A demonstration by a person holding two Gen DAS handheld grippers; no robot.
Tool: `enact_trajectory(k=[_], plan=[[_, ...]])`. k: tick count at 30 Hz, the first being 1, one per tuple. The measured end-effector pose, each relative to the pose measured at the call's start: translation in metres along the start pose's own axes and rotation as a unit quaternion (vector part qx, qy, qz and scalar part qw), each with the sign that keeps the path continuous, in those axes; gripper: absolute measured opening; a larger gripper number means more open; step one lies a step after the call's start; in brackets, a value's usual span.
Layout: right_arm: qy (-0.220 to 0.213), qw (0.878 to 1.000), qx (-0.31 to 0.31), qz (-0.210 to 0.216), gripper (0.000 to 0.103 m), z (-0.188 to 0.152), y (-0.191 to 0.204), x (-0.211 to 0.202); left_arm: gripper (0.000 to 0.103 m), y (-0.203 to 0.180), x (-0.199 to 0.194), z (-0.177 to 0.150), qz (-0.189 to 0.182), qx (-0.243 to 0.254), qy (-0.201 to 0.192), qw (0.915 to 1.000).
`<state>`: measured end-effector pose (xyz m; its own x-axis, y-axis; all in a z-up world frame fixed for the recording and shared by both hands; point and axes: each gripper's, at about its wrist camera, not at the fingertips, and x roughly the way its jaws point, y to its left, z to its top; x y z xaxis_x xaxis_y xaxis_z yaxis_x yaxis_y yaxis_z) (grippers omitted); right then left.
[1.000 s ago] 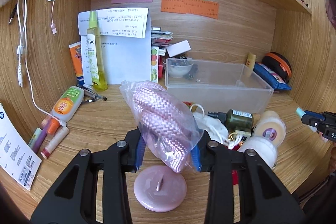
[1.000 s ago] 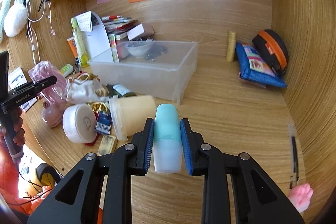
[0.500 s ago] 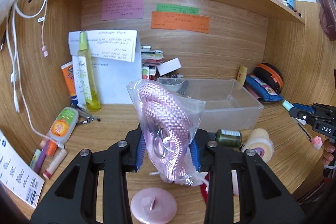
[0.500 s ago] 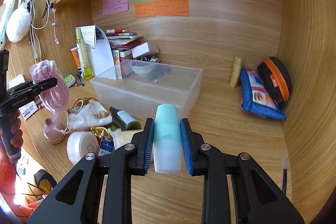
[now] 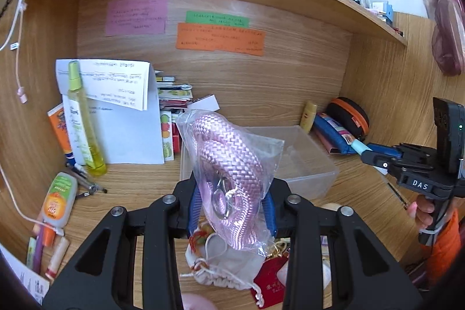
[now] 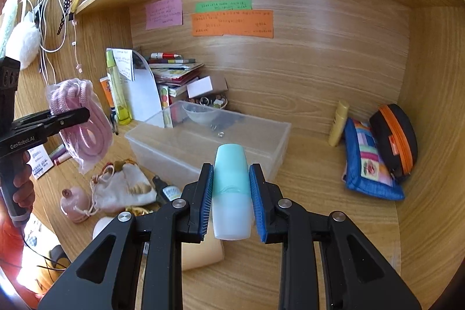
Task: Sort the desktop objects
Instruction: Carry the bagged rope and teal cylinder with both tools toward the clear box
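My left gripper (image 5: 231,205) is shut on a clear plastic bag of pink braided rope (image 5: 226,173) and holds it in the air over the desk, in front of the clear plastic bin (image 5: 308,161). The same bag (image 6: 84,121) shows at the left of the right wrist view. My right gripper (image 6: 231,196) is shut on a small teal-capped bottle (image 6: 231,191), held above the desk just in front of the bin (image 6: 209,141). A small bowl (image 6: 202,114) lies inside the bin.
Below lie a white drawstring pouch (image 6: 122,188), a pink round candle (image 6: 74,204), a dark dropper bottle (image 6: 165,189) and a red charm (image 5: 270,281). A yellow spray bottle (image 5: 84,124) and papers stand at the back left. A blue pouch (image 6: 369,161) and an orange-trimmed case (image 6: 395,135) lie right.
Both grippers have risen, each still holding its object. The rope bag is lifted higher off the desk and nearer the bin; the pink candle has dropped almost out of the left view.
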<state>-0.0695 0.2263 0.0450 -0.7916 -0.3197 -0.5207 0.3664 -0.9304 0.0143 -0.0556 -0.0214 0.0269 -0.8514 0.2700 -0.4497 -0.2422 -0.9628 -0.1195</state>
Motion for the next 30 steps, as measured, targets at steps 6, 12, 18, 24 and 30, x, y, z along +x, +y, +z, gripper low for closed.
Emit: enact_trajectory(k=[6, 12, 18, 24, 30], plan=[[0.004, 1.000, -0.006, 0.006, 0.023, 0.016, -0.004, 0.019, 0.035, 0.001, 0.015, 0.016, 0.010, 0.014, 0.005, 0.9998], [0.014, 1.000, -0.014, 0.009, 0.023, 0.032, -0.008, 0.043, 0.035, 0.002, 0.037, 0.033, 0.019, 0.033, 0.010, 0.9992], [0.027, 0.999, -0.020, 0.012, 0.023, 0.044, -0.009, 0.064, 0.035, 0.009, 0.062, 0.043, 0.017, 0.035, 0.025, 0.9989], [0.035, 0.999, -0.024, 0.012, 0.023, 0.053, -0.010, 0.080, 0.035, 0.016, 0.088, 0.051, 0.015, 0.039, 0.050, 0.9979], [0.049, 0.998, -0.025, 0.014, 0.023, 0.059, -0.011, 0.096, 0.035, 0.022, 0.111, 0.056, 0.011, 0.041, 0.071, 0.9965]])
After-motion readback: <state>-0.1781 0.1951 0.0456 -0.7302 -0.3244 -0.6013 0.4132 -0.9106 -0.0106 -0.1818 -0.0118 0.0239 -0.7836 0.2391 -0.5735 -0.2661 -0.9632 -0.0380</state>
